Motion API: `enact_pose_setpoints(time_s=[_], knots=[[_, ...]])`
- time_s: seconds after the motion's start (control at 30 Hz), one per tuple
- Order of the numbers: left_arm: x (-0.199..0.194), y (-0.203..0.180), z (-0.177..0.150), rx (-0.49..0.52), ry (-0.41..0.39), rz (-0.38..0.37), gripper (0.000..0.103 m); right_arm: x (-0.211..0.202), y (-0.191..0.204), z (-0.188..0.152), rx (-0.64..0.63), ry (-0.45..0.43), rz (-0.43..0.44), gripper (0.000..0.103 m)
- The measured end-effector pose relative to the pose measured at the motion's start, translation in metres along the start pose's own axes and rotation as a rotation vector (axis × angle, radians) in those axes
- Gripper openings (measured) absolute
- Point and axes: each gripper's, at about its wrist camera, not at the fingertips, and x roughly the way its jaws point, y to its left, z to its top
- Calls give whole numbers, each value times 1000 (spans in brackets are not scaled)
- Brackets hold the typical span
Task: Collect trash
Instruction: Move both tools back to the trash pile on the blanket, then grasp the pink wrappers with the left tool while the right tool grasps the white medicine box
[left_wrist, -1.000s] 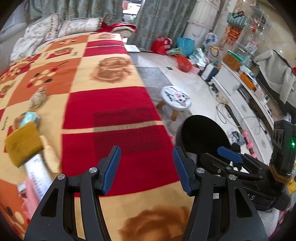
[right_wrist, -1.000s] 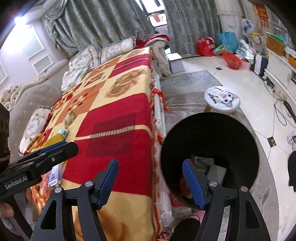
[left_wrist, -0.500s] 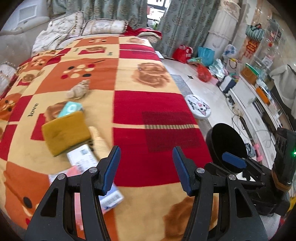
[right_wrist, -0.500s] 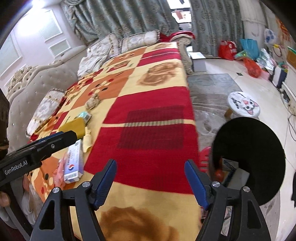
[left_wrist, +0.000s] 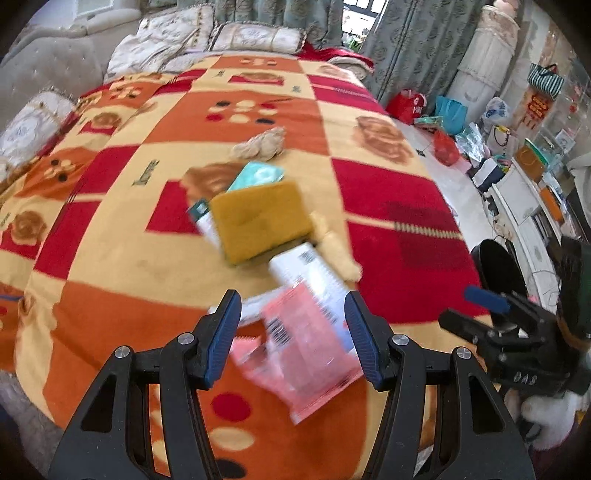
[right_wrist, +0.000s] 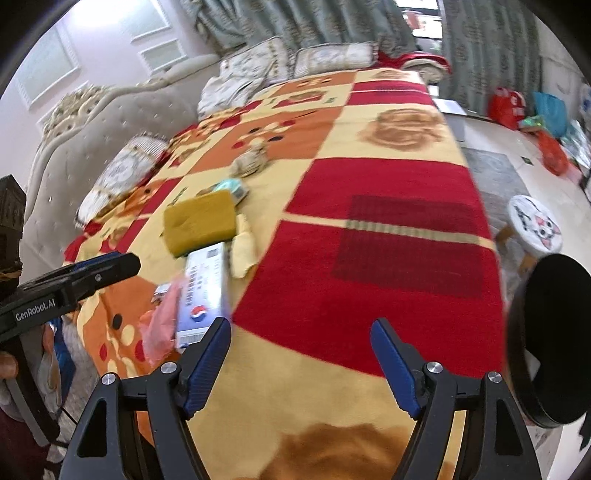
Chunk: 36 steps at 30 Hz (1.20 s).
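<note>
A heap of trash lies on the patterned blanket (left_wrist: 110, 258): a pink wrapper (left_wrist: 303, 350), a white box (left_wrist: 314, 273), a mustard sponge (left_wrist: 258, 218), a teal packet (left_wrist: 258, 173), a yellow scrap (left_wrist: 336, 247) and a crumpled beige wad (left_wrist: 262, 144). My left gripper (left_wrist: 291, 336) hovers open over the pink wrapper, its pads clear of it. My right gripper (right_wrist: 299, 362) is opening above bare blanket, nothing between its fingers; the white box (right_wrist: 205, 291), pink wrapper (right_wrist: 162, 321) and sponge (right_wrist: 201, 221) lie to its left. The black bin (right_wrist: 546, 339) stands at the right.
Pillows (left_wrist: 255, 35) and a padded headboard (right_wrist: 92, 122) line the far side of the bed. A small cat-face stool (right_wrist: 535, 225) stands on the floor by the bin. Bags (left_wrist: 447, 110) and low cabinets (left_wrist: 524, 206) crowd the right side of the room.
Both grippers have swung left, away from the black bin and over the bed. The trash heap has come under the left gripper. The right gripper's jaws have widened.
</note>
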Motion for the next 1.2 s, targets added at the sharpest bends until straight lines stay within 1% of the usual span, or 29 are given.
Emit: enact_pose_setpoints(time_s=[0.13,0.23,0.37,0.5,0.63,0.67,0.7,0.73,0.8,0.9,1.0,1.07,1.2], knots=[[1,12,-16,-30,39,-48,57,10,10,3,-17,17,13,76],[12,14,-24,-89,63,-110,57,13,11,4,-15,21,11,76],[32,10,-34,-162,104,-154,57,12,10,5,-12,25,3,76],[49,5,-40,-195,130,-170,57,13,8,4,-14,33,-6,76],[55,3,-45,-186,154,-177,55,18,11,5,-16,44,1,77],[53,4,-46,-172,158,-179,41,20,13,5,-24,47,7,77],[51,5,-47,-156,163,-168,29,21,15,6,-32,49,12,77],[46,9,-48,-148,171,-160,28,23,19,6,-41,52,19,77],[37,18,-49,-147,173,-180,23,27,26,8,-58,56,37,77],[14,34,-50,-124,135,-139,22,36,41,12,-88,65,58,77],[-3,53,-48,-136,101,-104,22,49,59,18,-133,74,69,77],[-8,61,-46,-142,81,-83,22,66,71,22,-161,95,69,77],[-10,66,-47,-155,71,-85,22,97,86,23,-215,135,36,76]])
